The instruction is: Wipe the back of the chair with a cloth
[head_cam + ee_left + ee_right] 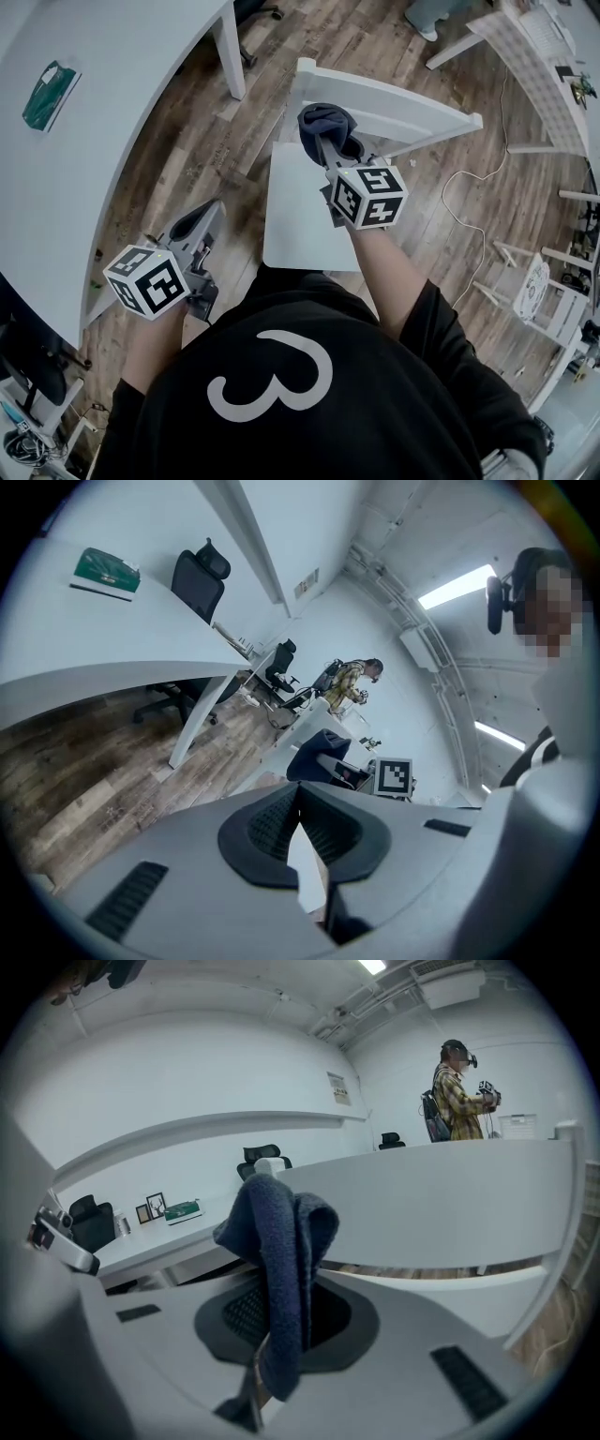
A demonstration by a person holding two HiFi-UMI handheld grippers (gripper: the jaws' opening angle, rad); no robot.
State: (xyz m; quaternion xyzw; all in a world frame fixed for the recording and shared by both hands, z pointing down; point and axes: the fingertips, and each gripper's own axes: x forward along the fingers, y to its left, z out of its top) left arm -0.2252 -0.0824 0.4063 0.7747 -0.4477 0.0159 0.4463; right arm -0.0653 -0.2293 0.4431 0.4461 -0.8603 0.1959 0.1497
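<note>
**Desk:** What's in the frame?

**Photographer:** A person stands over a white wooden chair. The right gripper (330,139) is clamped on a dark blue terry cloth (324,118). The cloth is bunched past the jaw tips, at the left end of the chair's flat white backrest (403,108). It is at the top rail or just short of it, and I can't confirm contact. The left gripper (199,221) has its jaws together on nothing. It is held low at the person's side over the plank floor, beside a curved white desk (112,122) and well apart from the chair.

**Desk:** How do things lie?

**Photographer:** The backrest's long axis runs crosswise to the person, from the cloth's end away to the right. The cloth is folded lengthwise along the jaws, with its wad pointing at the rail and a loose tail drooping back between them.

**Desk:** And doing the wipe well?

**Photographer:** My read is to press the wad flat to the rail so that fabric, not jaw, meets the paint. Then draw it rightward along the rail's length in overlapping passes with a firm clamp. The light chair could shift, so the idle left gripper might steady it.
</note>
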